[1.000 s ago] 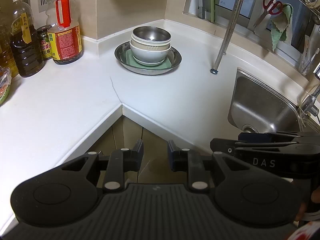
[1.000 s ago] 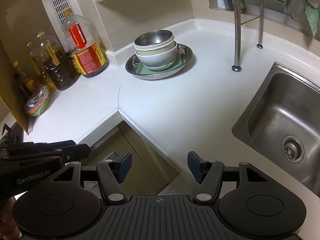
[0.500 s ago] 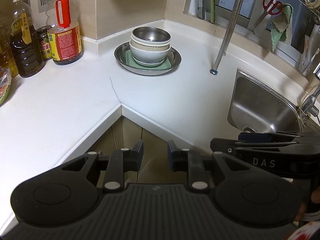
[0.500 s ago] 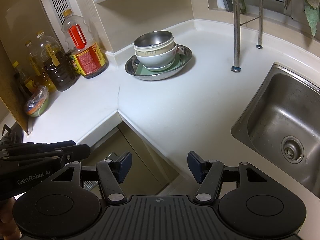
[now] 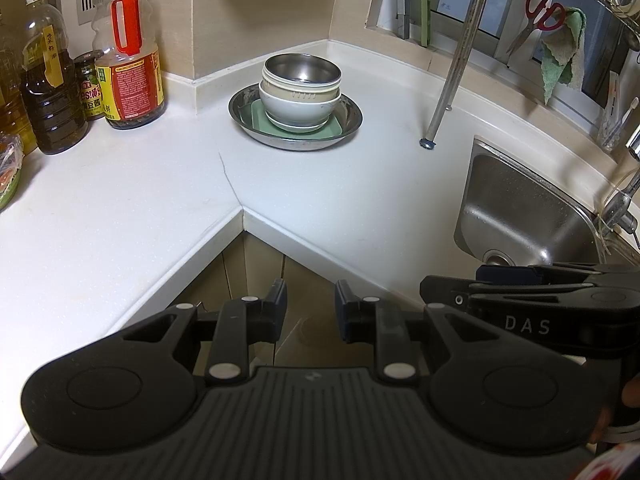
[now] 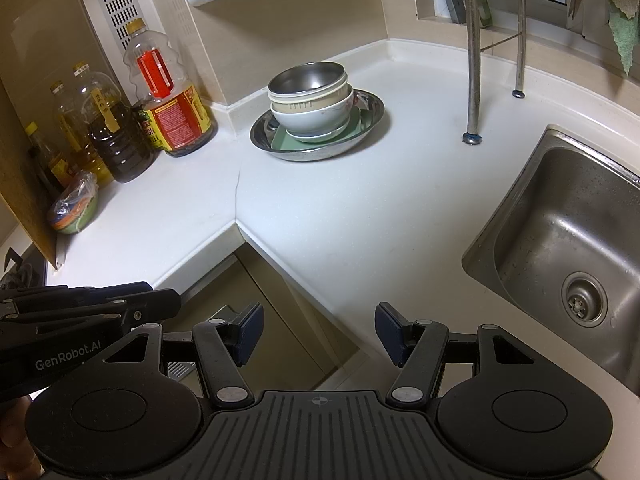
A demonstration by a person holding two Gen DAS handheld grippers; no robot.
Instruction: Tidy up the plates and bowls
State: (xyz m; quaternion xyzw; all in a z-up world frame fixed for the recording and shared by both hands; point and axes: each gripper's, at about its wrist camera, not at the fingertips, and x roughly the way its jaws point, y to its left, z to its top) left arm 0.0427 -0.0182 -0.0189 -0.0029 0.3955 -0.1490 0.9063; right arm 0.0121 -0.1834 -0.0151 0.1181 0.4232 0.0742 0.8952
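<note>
White corner countertop, oil bottles by the wall, steel sink — red-handled scissors, green cloth.

White countertop bears steel dish (stacked), bottles.

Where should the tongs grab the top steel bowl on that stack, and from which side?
Probably the rim of the steel bowl: it sits upright, nested in the cream bowl, so only its thin lip and open inside are exposed. Come from above on the near side, one finger inside and one outside. The right tongs stand wide open and empty.
</note>
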